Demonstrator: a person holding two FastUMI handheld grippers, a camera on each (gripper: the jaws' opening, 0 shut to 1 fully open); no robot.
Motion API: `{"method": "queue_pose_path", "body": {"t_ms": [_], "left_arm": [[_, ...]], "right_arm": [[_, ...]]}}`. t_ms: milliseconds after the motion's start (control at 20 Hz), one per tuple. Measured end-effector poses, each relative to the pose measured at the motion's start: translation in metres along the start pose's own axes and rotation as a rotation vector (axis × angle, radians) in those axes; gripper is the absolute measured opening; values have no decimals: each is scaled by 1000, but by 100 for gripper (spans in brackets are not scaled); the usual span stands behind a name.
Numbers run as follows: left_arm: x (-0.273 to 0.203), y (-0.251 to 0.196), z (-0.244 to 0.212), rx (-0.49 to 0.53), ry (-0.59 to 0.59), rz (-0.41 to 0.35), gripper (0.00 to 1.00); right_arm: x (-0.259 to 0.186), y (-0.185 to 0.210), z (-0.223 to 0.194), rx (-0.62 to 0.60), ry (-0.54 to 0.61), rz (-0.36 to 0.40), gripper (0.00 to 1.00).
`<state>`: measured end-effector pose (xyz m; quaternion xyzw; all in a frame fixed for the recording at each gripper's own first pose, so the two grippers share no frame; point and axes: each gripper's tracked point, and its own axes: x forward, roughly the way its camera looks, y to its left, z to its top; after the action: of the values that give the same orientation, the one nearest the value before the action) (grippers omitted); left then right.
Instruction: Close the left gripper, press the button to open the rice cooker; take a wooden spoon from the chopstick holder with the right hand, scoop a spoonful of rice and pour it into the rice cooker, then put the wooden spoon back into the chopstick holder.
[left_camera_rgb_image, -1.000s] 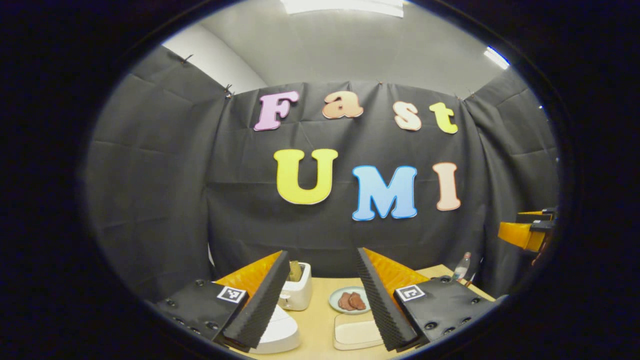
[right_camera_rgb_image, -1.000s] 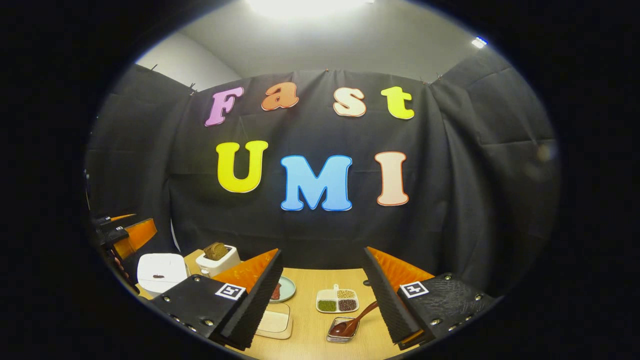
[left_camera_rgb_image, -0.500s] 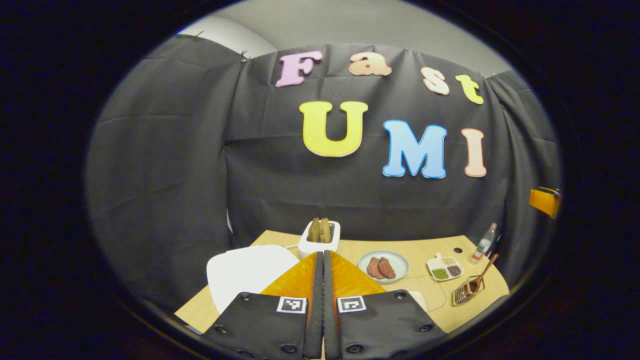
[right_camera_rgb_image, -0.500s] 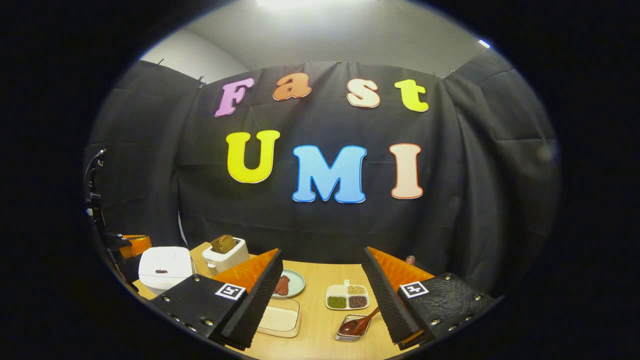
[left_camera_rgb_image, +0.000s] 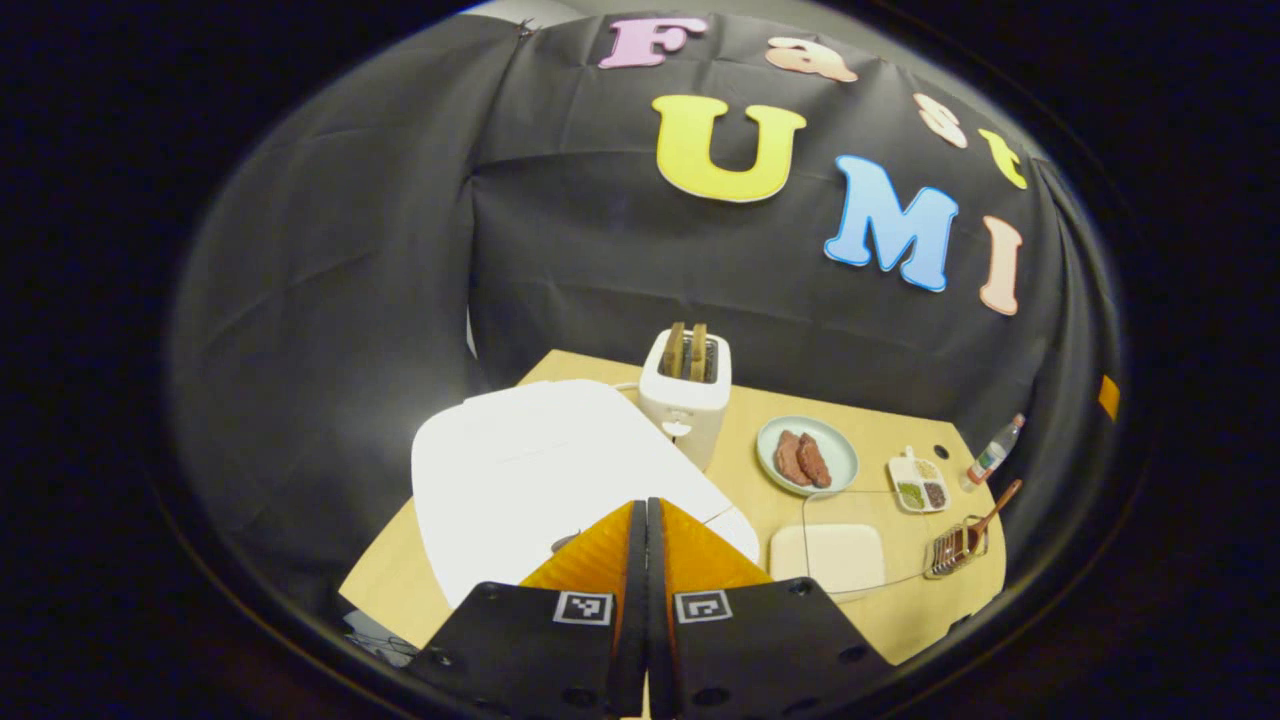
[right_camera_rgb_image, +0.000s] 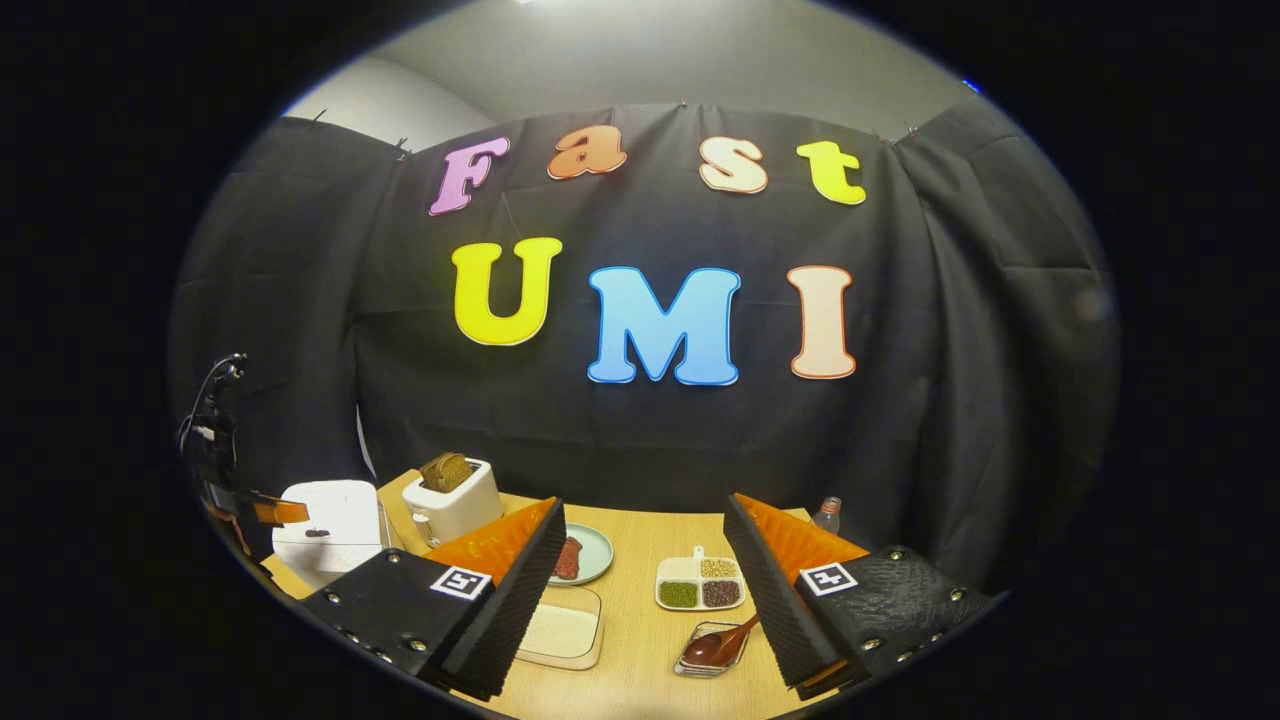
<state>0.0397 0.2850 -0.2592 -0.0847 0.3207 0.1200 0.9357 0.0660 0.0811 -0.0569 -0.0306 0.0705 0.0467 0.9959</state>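
Observation:
My left gripper (left_camera_rgb_image: 646, 506) is shut with nothing between its fingers, its tips hovering just above the front of the closed white rice cooker (left_camera_rgb_image: 530, 460). A small dark button (left_camera_rgb_image: 564, 542) sits beside the tips. The wooden spoon (left_camera_rgb_image: 988, 512) rests in the chopstick holder (left_camera_rgb_image: 955, 550) at the right front. A clear box of rice (left_camera_rgb_image: 838, 552) lies beside it. My right gripper (right_camera_rgb_image: 642, 505) is open and empty, above the spoon (right_camera_rgb_image: 722, 644), its holder (right_camera_rgb_image: 708, 655) and the rice box (right_camera_rgb_image: 562, 630). The rice cooker (right_camera_rgb_image: 335, 512) stands far left, with the left gripper (right_camera_rgb_image: 272, 511) over it.
A white toaster (left_camera_rgb_image: 687, 392) holding bread stands behind the cooker. A plate of meat (left_camera_rgb_image: 806, 455), a divided dish of grains (left_camera_rgb_image: 920, 486) and a small bottle (left_camera_rgb_image: 990, 455) sit along the back right. The wooden table (left_camera_rgb_image: 400, 580) ends close to the booth's cloth wall.
My left gripper went from open to shut, then tipped down and moved in over the rice cooker. The right gripper stayed open and only tilted slightly downward.

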Motion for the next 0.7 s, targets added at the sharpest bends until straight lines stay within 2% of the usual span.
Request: {"method": "queue_pose_path", "body": {"t_ms": [250,450,600,700], "left_arm": [[24,21,-23,-37,95,25,9],[39,24,-37,-27,141,29,11],[43,25,-35,-29,147,41,9],[35,26,-21,7,105,51,9]], "right_arm": [[6,2,-5,-8,15,-2,96],[8,5,-4,-18,18,0,96],[9,6,-6,-19,23,0,97],[9,6,-6,-17,23,2,96]]}}
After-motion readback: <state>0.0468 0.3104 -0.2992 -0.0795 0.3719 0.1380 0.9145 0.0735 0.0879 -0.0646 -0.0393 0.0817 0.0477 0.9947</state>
